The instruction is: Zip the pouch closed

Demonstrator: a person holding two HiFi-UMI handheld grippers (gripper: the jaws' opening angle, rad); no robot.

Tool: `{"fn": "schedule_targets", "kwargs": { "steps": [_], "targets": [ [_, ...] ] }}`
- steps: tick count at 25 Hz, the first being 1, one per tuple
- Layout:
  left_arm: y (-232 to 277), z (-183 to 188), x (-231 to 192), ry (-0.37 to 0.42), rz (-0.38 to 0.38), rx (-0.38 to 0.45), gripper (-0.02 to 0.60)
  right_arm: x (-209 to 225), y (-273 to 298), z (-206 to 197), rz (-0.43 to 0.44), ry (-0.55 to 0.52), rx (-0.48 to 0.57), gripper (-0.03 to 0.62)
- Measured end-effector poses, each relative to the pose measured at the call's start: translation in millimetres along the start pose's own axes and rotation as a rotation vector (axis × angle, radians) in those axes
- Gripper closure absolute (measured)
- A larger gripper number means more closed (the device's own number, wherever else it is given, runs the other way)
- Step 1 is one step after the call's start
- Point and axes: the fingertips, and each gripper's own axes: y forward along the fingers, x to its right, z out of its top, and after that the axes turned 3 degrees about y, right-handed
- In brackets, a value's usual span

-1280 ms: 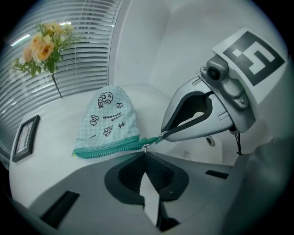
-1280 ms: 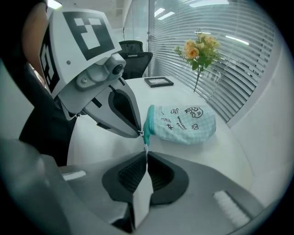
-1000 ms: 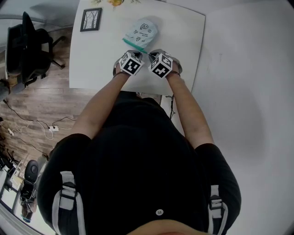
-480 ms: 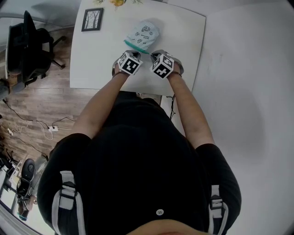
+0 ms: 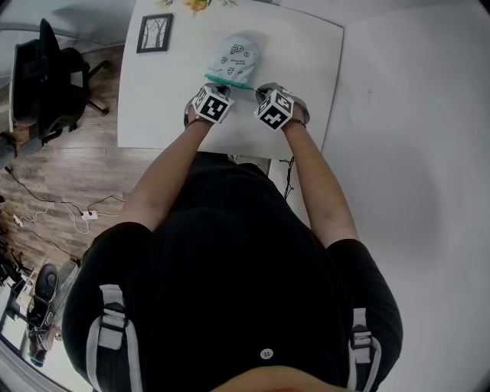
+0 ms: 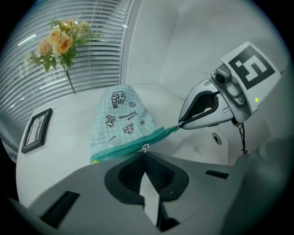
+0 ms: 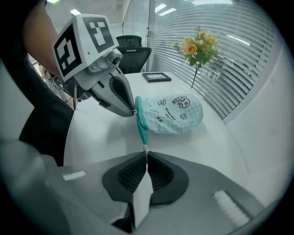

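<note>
A mint checked pouch (image 5: 233, 60) with cartoon prints lies on the white table (image 5: 164, 99), its teal zipper edge (image 6: 131, 146) facing me. My left gripper (image 5: 220, 88) is shut on the small metal zipper pull (image 6: 145, 148), partway along the zipper. My right gripper (image 5: 259, 92) is shut on the teal end tab of the zipper (image 7: 145, 146). The zipper is stretched taut between the two. In the right gripper view the left gripper (image 7: 133, 111) meets the pouch (image 7: 177, 114) at the far end of the teal strip. The right gripper (image 6: 180, 125) shows in the left gripper view pinching the tape end.
A black picture frame (image 5: 152, 32) and a vase of flowers (image 5: 191, 4) stand at the table's far side. The table's near edge lies just below the grippers. An office chair (image 5: 46, 73) stands on the wood floor at left, with cables beyond.
The two grippers have drawn slightly apart, the left one shifting left. The pouch has swung a little straighter, with its zipper pulled into a line between them.
</note>
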Motion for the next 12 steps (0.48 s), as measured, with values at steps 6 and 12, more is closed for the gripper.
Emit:
{"fn": "schedule_targets", "kwargs": {
  "steps": [6, 12],
  "targets": [
    [-3.7, 0.0, 0.9, -0.006, 0.0, 0.008, 0.574, 5.6, -3.1, -7.6, -0.011, 0.019, -0.002, 0.576],
    [-1.9, -5.1, -8.5, -0.013, 0.021, 0.0, 0.574, 8.2, -1.7, -9.1, -0.019, 0.02, -0.013, 0.576]
  ]
}}
